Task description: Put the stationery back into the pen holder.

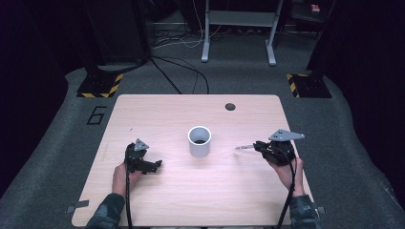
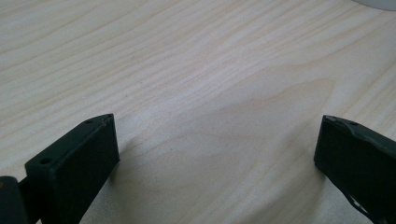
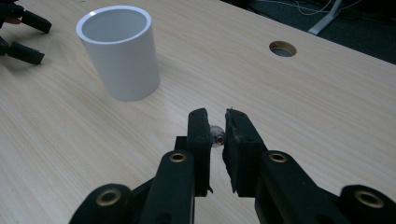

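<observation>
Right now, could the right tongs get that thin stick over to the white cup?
Probably yes. The right tongs are shut on the thin stick, and bare table lies between them and the open white cup.

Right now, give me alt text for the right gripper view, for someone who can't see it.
The right gripper has its black jaws shut on a small clear pen-like object, seen end-on above a light wooden table. A white cylinder stands upright ahead to the left.

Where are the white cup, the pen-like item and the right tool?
white cup (image 1: 199, 143), high view, outer wall.
pen-like item (image 1: 244, 147), high view, pale shaft sticking out.
right tool (image 3: 216, 122), right gripper view, between the tips.
</observation>
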Tool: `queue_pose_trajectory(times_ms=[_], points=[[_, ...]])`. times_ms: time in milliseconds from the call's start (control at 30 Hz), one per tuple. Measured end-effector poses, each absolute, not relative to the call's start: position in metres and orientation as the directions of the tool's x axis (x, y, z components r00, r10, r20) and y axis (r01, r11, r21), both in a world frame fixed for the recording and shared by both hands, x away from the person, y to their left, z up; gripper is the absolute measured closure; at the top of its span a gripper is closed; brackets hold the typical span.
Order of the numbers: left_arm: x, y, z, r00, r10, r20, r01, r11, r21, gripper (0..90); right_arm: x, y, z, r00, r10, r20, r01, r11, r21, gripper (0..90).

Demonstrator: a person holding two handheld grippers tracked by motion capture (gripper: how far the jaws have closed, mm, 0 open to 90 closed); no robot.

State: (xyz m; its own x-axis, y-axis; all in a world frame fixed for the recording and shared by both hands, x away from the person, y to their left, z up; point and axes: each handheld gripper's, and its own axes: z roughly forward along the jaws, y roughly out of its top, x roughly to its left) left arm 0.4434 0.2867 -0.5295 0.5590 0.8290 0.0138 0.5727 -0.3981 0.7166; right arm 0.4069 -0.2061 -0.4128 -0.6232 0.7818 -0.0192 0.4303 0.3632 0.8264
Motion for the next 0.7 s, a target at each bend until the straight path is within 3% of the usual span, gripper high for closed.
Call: queue_pose_trajectory(times_ms=[700], points=[[0.443, 0.287, -0.529, 0.559, 0.829, 0.014, 0.573, -0.398, 0.717, 0.0, 0.423, -0.185, -0.375, -0.657, 0.753, -0.042, 0.388, 0.385, 0.838, 80.6]])
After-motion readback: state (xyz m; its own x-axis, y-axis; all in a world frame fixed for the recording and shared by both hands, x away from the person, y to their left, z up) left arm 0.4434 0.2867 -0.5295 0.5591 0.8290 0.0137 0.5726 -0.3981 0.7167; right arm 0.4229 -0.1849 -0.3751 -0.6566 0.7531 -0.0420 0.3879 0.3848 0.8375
